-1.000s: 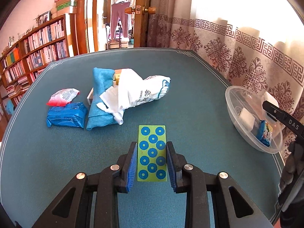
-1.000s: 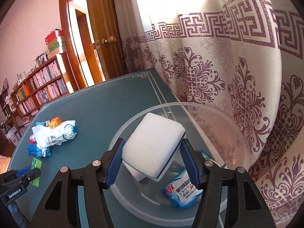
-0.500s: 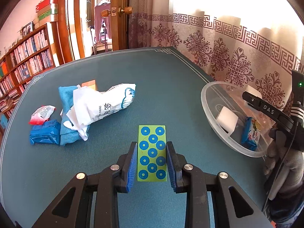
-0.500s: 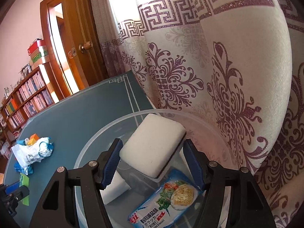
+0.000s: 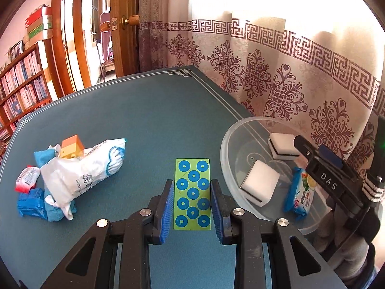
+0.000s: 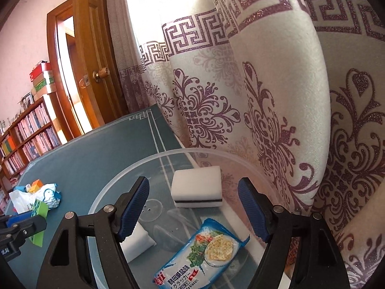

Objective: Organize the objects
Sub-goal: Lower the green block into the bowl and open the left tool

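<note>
My left gripper point(image 5: 192, 204) is shut on a green card with blue dots point(image 5: 192, 193), held above the table left of a clear plastic bowl point(image 5: 228, 144). My right gripper point(image 6: 193, 207) is open and empty above that bowl point(image 6: 134, 171). A white sponge with a black stripe point(image 6: 196, 190) lies free in the bowl beyond the right fingertips; it also shows in the left wrist view point(image 5: 282, 145). A second white sponge point(image 5: 259, 186) and a blue cracker packet point(image 6: 202, 252) lie in the bowl too.
On the blue table point(image 5: 149, 120) at the left lies a pile: a white printed bag point(image 5: 81, 175), an orange block point(image 5: 72, 145), a blue cloth point(image 5: 55, 213), a blue packet point(image 5: 30, 207) and a red-white packet point(image 5: 26, 177). A patterned curtain point(image 6: 264, 96) hangs behind the bowl.
My right gripper opened and let go of the white sponge, which now lies in the bowl. My left gripper with the green card swung right, closer to the bowl.
</note>
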